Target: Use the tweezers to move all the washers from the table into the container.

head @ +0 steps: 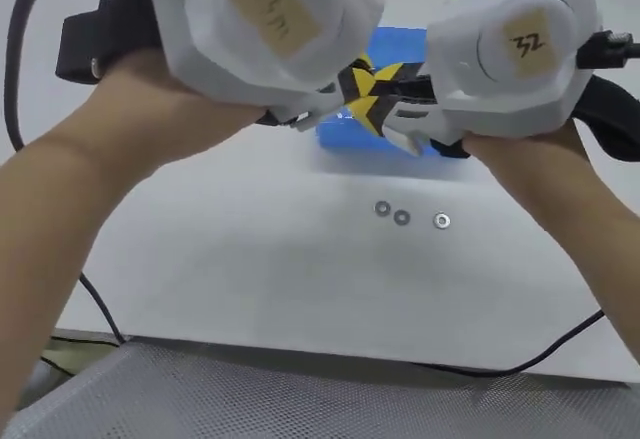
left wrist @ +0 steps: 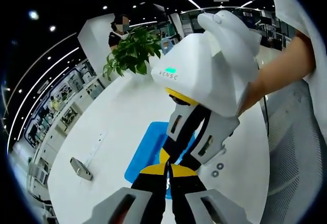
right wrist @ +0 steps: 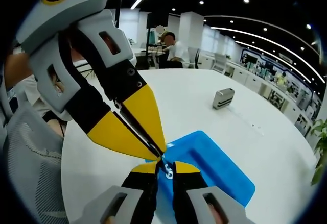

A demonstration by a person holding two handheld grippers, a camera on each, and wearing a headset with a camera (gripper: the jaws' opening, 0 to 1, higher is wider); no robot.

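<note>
Left hand-held gripper clamps the tweezers mid-frame; right hand-held gripper narrow at their tip, grip unclear. Tool being readied, I judge; next, lower onto washers right of centre.
</note>
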